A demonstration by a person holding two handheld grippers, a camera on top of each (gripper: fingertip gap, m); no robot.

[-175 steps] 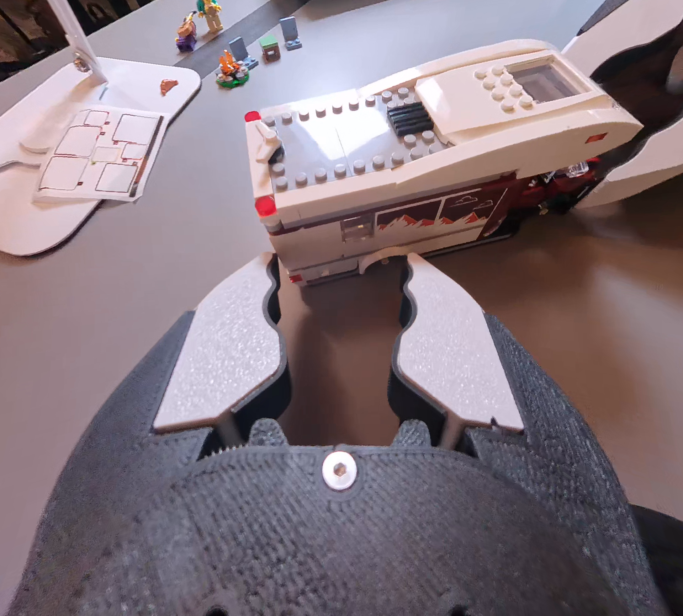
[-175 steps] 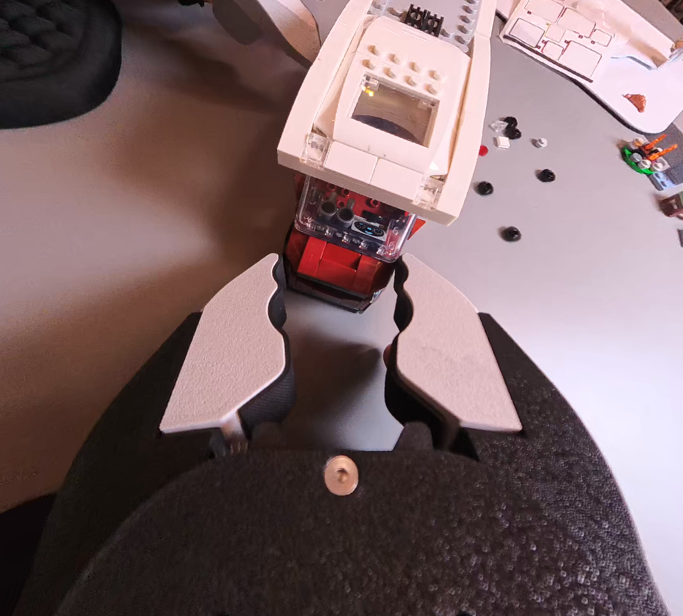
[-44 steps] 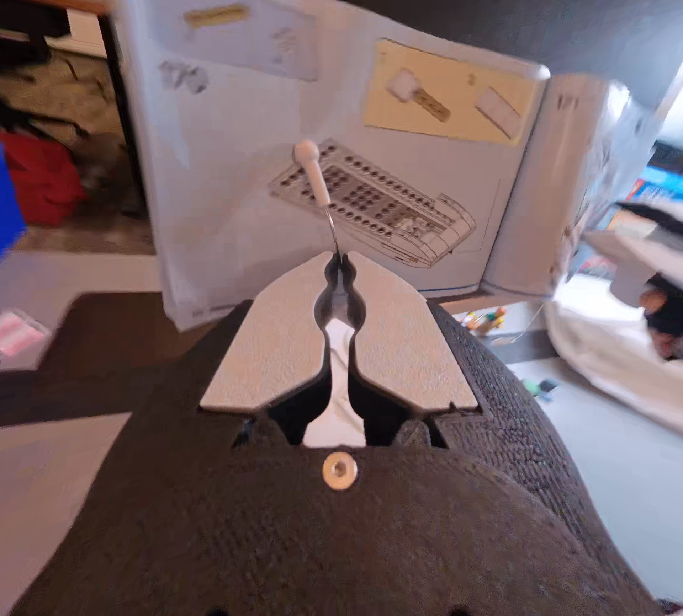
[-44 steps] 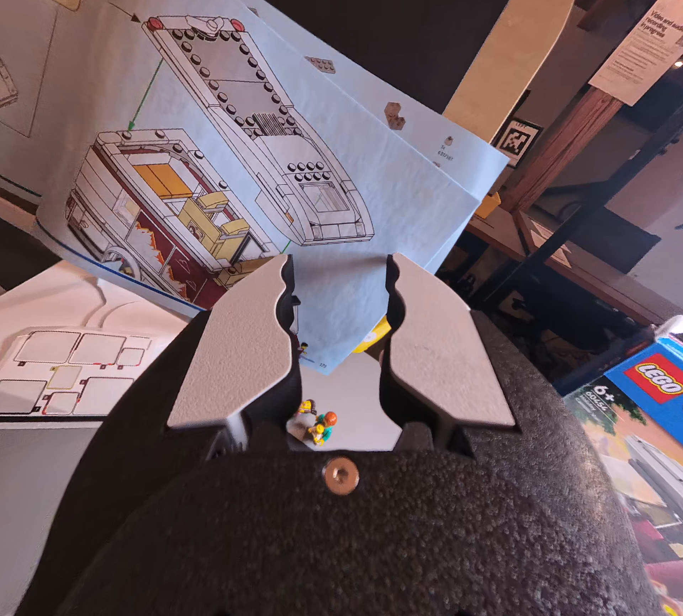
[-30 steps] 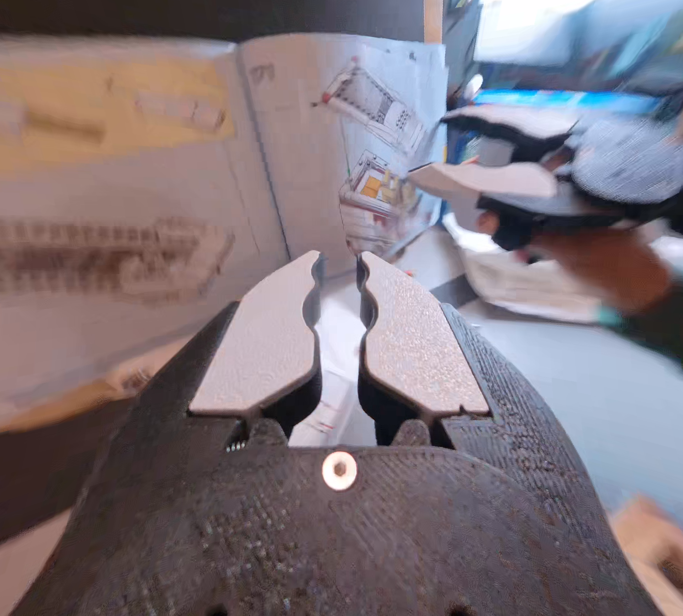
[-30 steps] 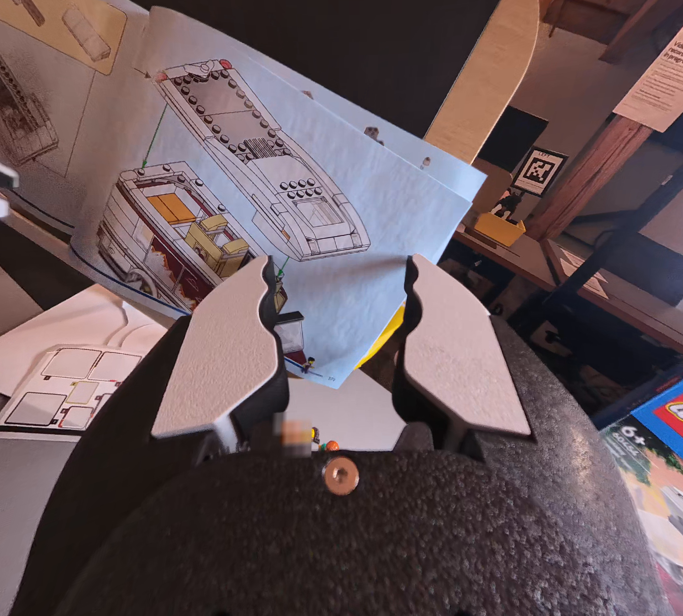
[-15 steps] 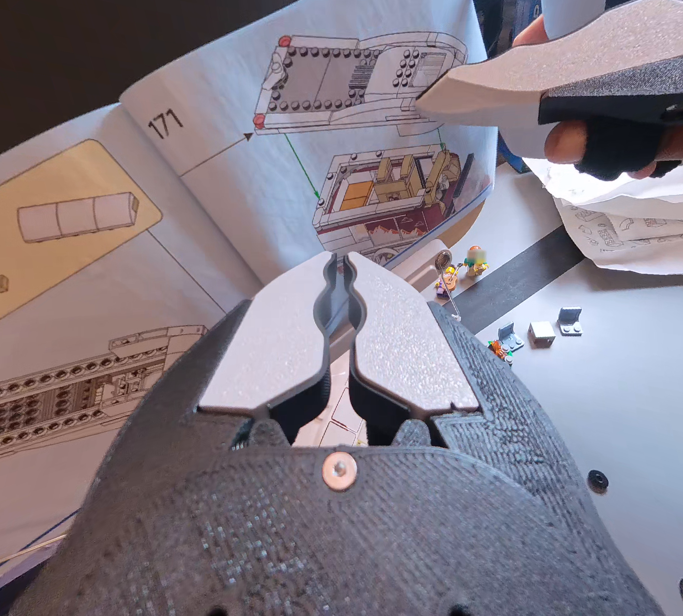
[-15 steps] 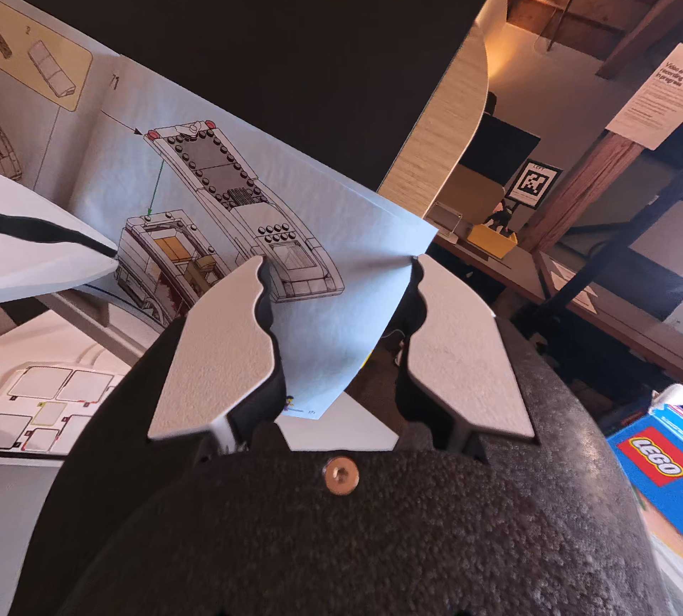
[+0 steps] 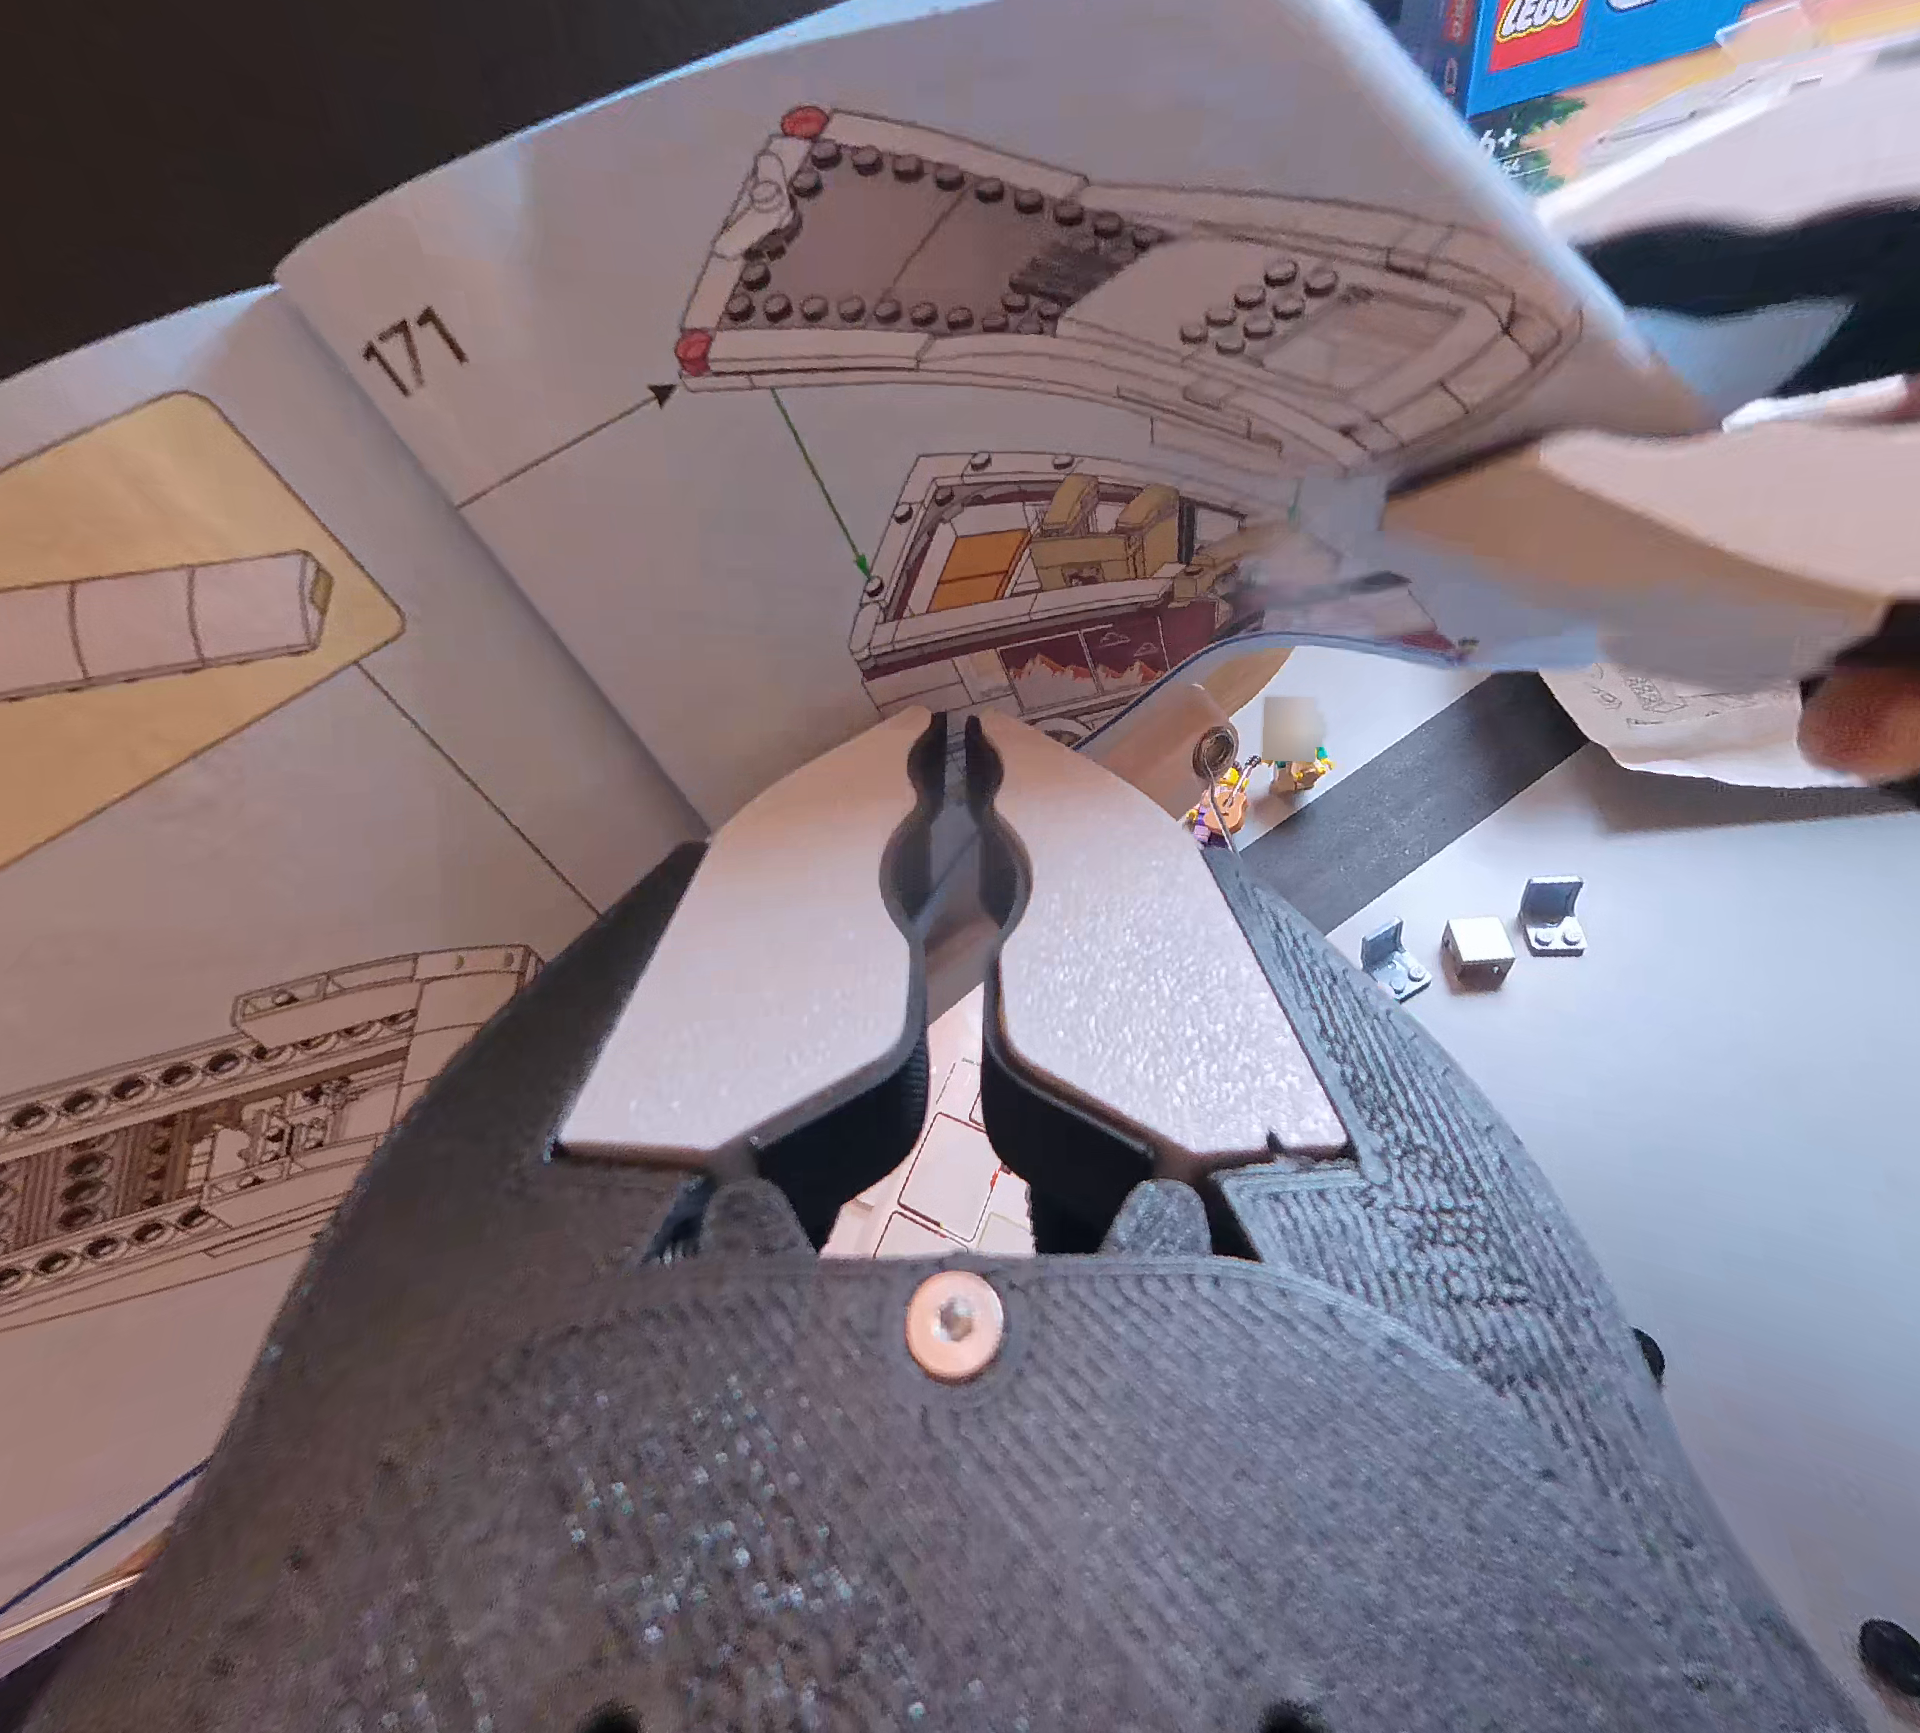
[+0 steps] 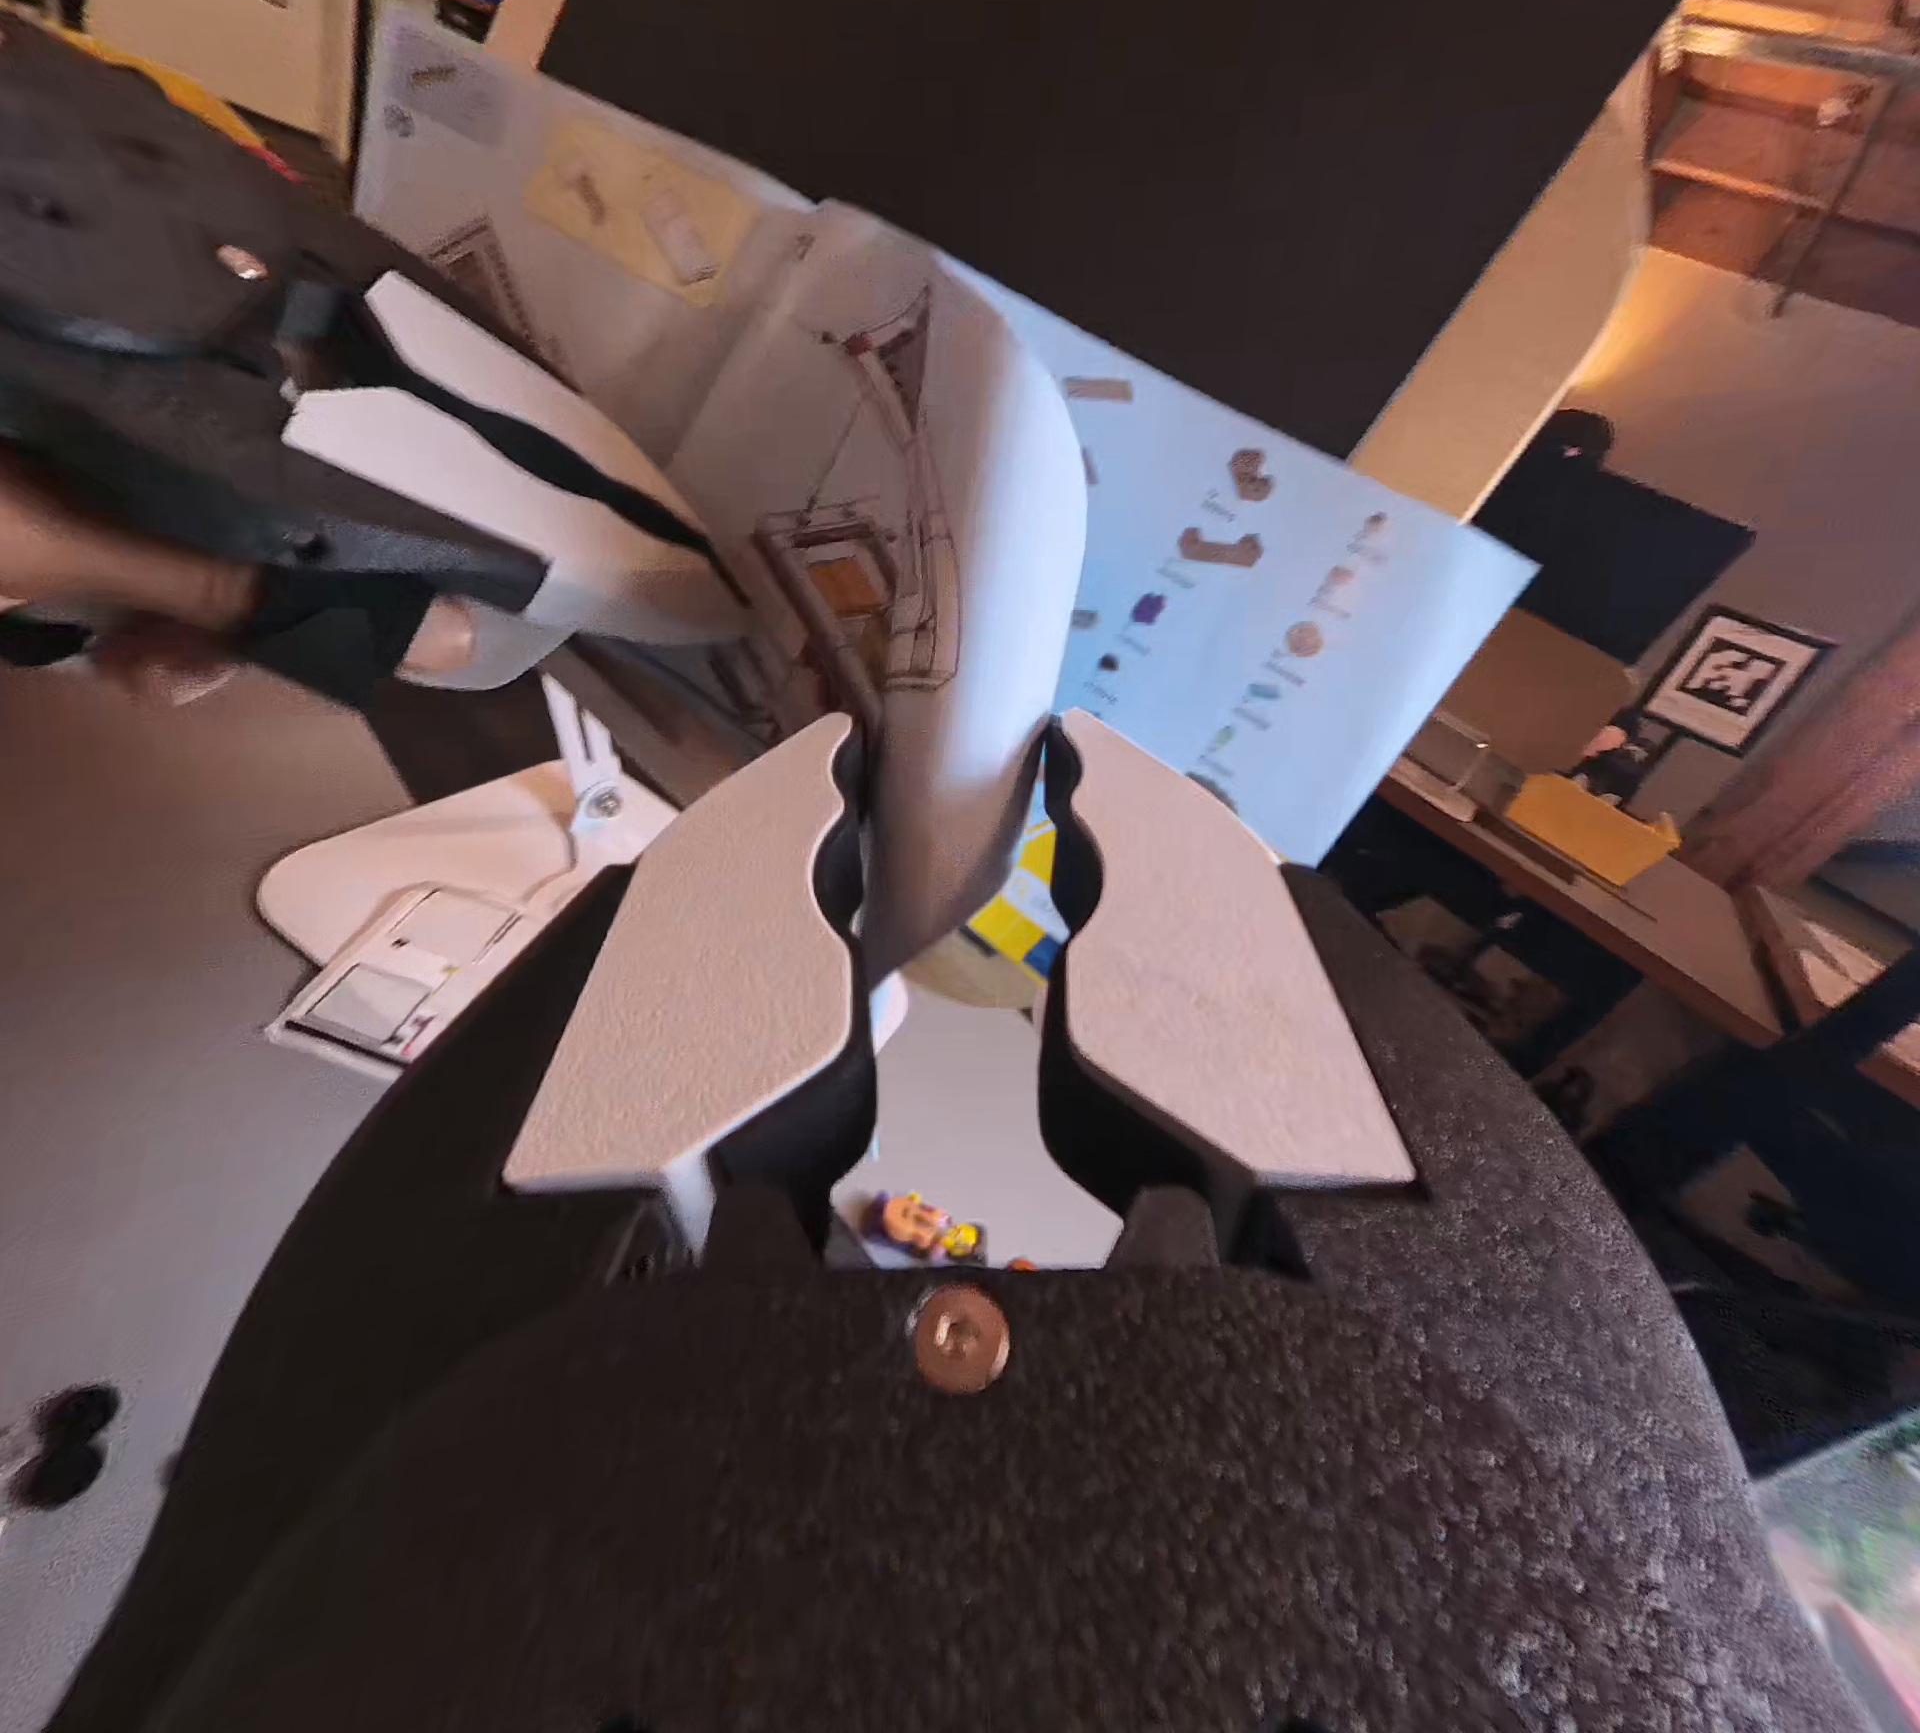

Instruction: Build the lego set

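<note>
Right wrist view alone shows parts page (image 10: 1288, 603) behind curled page (image 10: 987, 644).

The open booklet (image 9: 582, 603) stands as a wall straight ahead of the left gripper (image 9: 954, 727), whose jaws are nearly closed. Its curled page (image 10: 977, 644) fills the gap of the right gripper (image 10: 951, 733). To the right, grey table (image 9: 1714, 1112) lies open, dotted only with small bricks (image 9: 1475, 951) and two figures (image 9: 1262, 774).
</note>
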